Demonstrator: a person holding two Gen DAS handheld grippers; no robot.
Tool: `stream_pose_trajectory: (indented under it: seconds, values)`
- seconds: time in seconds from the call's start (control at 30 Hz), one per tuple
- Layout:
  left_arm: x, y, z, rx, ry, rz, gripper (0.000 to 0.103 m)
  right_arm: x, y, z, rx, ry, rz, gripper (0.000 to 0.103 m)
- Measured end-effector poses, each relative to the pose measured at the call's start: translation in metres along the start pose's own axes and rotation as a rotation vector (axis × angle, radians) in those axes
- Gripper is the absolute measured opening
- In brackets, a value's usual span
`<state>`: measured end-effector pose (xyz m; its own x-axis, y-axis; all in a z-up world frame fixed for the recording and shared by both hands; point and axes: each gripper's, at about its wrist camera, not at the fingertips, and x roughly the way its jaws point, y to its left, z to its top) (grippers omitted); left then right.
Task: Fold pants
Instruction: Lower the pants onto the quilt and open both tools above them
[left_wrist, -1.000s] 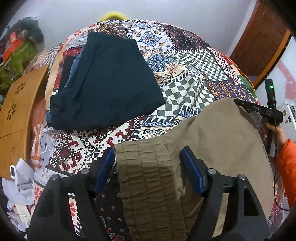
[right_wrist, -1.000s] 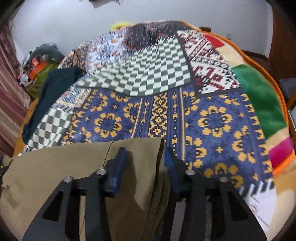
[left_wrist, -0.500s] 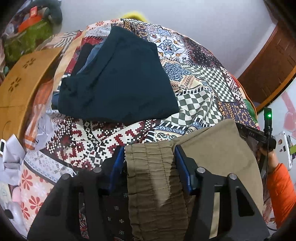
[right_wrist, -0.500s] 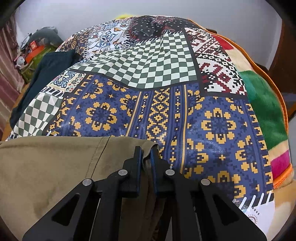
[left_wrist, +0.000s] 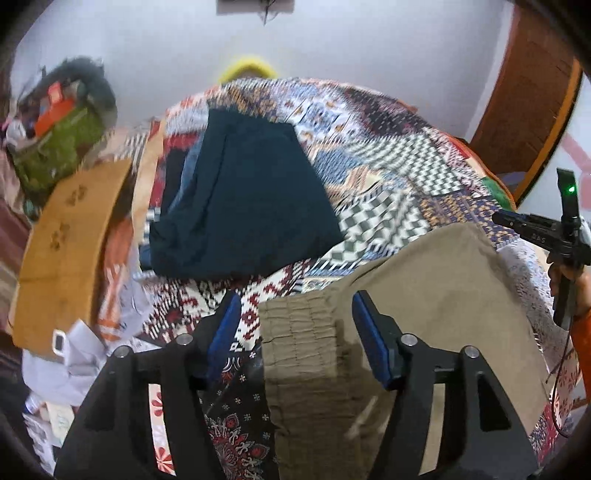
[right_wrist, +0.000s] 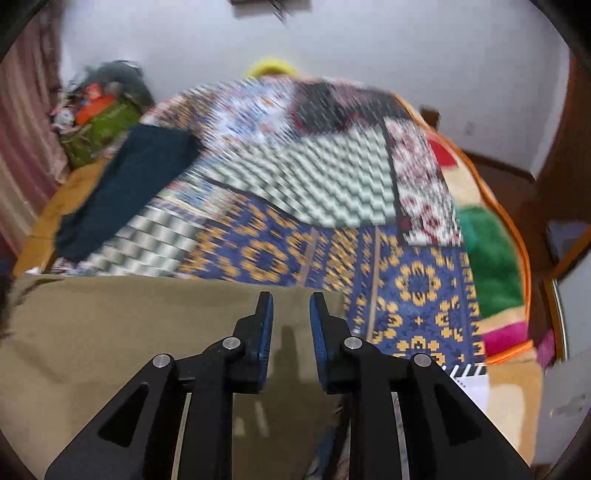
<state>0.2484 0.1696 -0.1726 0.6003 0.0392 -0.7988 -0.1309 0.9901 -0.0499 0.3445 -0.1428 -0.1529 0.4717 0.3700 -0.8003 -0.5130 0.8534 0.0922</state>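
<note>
On a bed spread with a patchwork quilt (left_wrist: 399, 155), the left gripper (left_wrist: 295, 321) stands wide open, its blue pads on either side of the gathered waistband of a pair of khaki pants (left_wrist: 424, 295) without pinching it. The right gripper (right_wrist: 291, 321) is also parted, by a narrower gap, and sits above the far edge of the same pants (right_wrist: 147, 332), clasping nothing. The garment lies on the near part of the quilt as a compact flat panel with one straight edge, which suggests at least one fold is already made; whether a final fold or only a smoothing is left cannot be told from these views. The cloth looks thin and soft, wrinkled at the elastic waist and smooth elsewhere. Farther up the bed rests a dark folded garment (left_wrist: 247, 199), with a wooden board (left_wrist: 70, 236) at the left side.
</note>
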Motion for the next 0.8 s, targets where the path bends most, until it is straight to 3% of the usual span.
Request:
stream_pose_trajectory:
  seconds: [0.2, 0.33, 0.47, 0.7, 0.8]
  values:
    - [-0.028, -0.023, 0.012, 0.042, -0.074, -0.032, 0.087, -0.048, 0.052, 0.005, -0.07, -0.09, 0.151, 0.033]
    - [-0.022, -0.039, 0.014, 0.063, -0.052, -0.048, 0.094, -0.051, 0.087, 0.001, -0.114, -0.08, 0.236, 0.039]
    - [0.004, -0.047, 0.009, 0.055, 0.043, -0.078, 0.095, -0.034, 0.114, -0.011, -0.122, -0.01, 0.309, 0.054]
    - [0.044, -0.047, -0.018, 0.065, 0.207, -0.069, 0.095, 0.002, 0.13, -0.041, -0.122, 0.159, 0.362, 0.061]
    - [0.041, -0.048, -0.031, 0.096, 0.204, -0.044, 0.095, 0.002, 0.124, -0.055, -0.102, 0.183, 0.355, 0.064]
